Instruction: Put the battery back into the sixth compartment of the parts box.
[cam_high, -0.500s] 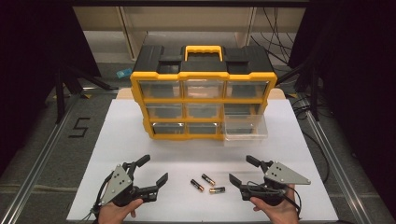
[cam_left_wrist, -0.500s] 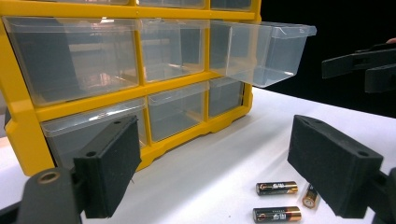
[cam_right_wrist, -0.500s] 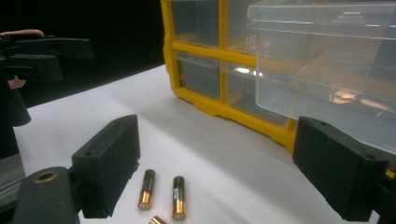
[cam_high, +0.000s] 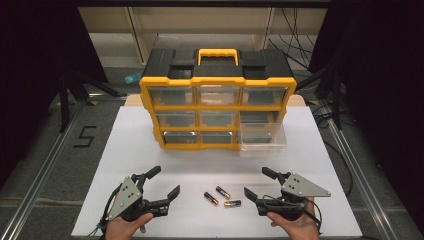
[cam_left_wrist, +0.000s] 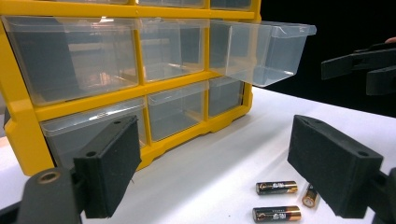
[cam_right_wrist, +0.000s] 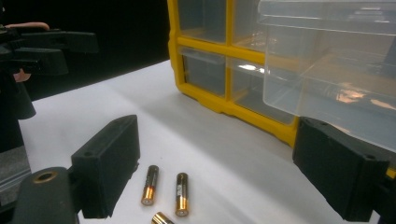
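While three small black-and-gold cylindrical batteries (cam_high: 221, 196) lie loose on the white table top (cam_high: 130, 145) near its near edge, the left gripper (cam_high: 162, 181) rests to their left and the right gripper (cam_high: 257, 182) to their right, each held in a hand at the near side. Both grippers have their black jaws spread wide with nothing between them, and neither touches a battery. Two batteries lie side by side and the third sits just nearer, by the right gripper. Farther back stands a yellow-and-black plastic drawer cabinet (cam_high: 217, 107) with clear drawers. Its clear plastic bottom-right drawer (cam_high: 262, 140) is pulled out toward the near side, well apart from the batteries.
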